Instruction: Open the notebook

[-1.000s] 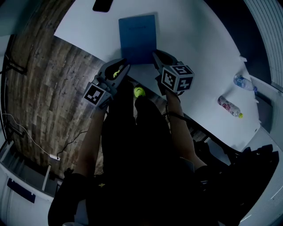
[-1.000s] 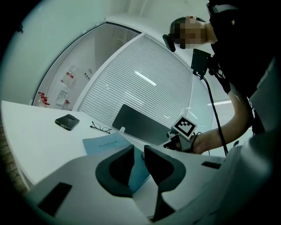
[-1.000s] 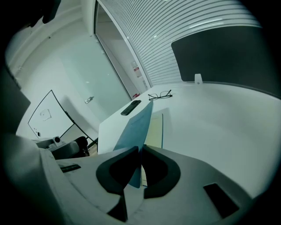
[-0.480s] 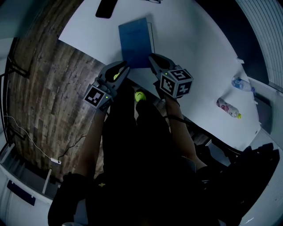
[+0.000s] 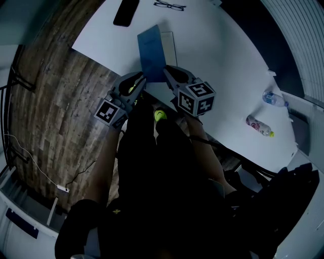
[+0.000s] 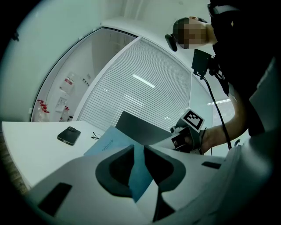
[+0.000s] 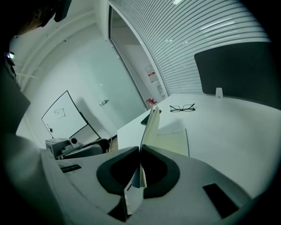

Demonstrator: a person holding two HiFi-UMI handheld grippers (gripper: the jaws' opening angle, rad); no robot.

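**Head view.** The notebook [image 5: 170, 43] lies on the white table [image 5: 217, 66], at 12 o'clock from both grippers. Its blue cover [image 5: 151, 50] stands raised off the pale pages, which show bare on its 3 o'clock side. The right gripper [image 5: 169, 76] meets the cover's near edge. The left gripper [image 5: 137, 83] sits just beside the notebook's near corner on the 9 o'clock side. A phone [image 5: 126, 11] lies at 11 o'clock from the notebook and a pair of spectacles [image 5: 169, 6] at 1 o'clock. Two bottles [image 5: 259, 125] lie well apart from it at 4 o'clock.

**Left gripper view.** The jaws stand slightly apart and grasp nothing. The blue outer face of the cover, with lettering on it, shows through the gap.

**Right gripper view.** The jaws are clenched on the cover, seen edge-on and running toward 12 o'clock. A few cream leaves may be pinched with it, though this cannot be settled. One ruled page lies flat at 1 o'clock from the jaws.

**Step in hand.** By these views, the opening swing is about half done, with the cover near upright. The next move probably calls for carrying the gripped edge over toward 9 o'clock past the vertical and laying the cover flat. Only then should the jaws release. The free left gripper could steady the page block so that the notebook does not slide.
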